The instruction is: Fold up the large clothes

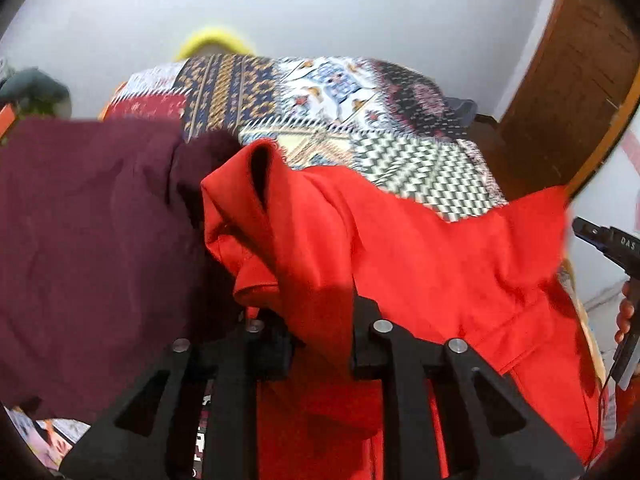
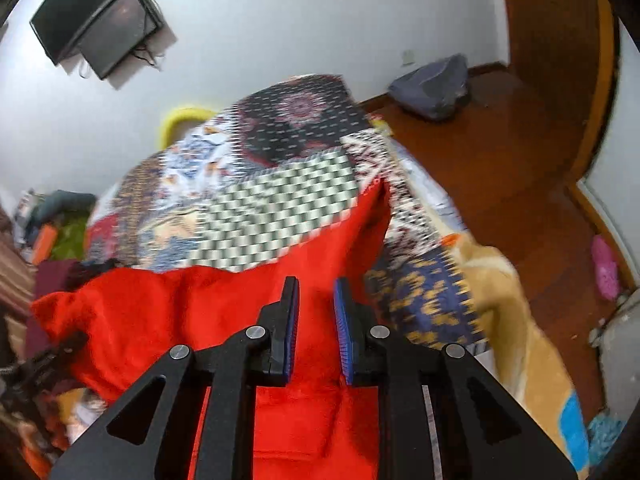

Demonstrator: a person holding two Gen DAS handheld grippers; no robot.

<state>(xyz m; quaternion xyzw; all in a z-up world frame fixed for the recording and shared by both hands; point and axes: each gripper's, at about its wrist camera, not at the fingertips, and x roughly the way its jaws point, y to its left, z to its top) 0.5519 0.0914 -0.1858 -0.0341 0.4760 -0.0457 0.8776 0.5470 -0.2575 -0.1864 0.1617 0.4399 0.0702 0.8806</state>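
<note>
Patchwork bedspread (image 2: 256, 200): covers a bed, panels of chevron, floral and navy-gold print. White wall (image 2: 300, 32) behind; wood floor (image 2: 500, 168) to the right; wooden door (image 1: 568, 64) at the far corner.

Red garment (image 1: 400, 248): lies rumpled on the near part of the bed, one corner reaching out over the chevron panel. Maroon cloth (image 1: 88, 232) lies just beside it on the left, touching.

Left gripper (image 1: 320, 320): fingers draped by red fabric, which runs down between them; tips hidden, so whether it clamps the cloth cannot be told.

Right gripper (image 2: 316, 328): blue-padded fingers (image 2: 344, 332) apart, a gap between them, over the red garment; nothing clamped.

Left view only: the right gripper (image 1: 608, 240) seen from the side at the right edge, part of a hand (image 1: 626, 312) on its handle; white letters "DAS" on its body, the rest cut off.

Right view only: wall-mounted dark screen (image 2: 104, 20) with dangling cables; grey bag (image 2: 432, 84) on the floor by the wall; pink item (image 2: 604, 264) on the floor; tan blanket (image 2: 520, 320) hanging at the bed's right side.

Both views: yellow object (image 1: 212, 40) behind the far end of the bed, kind unclear.
</note>
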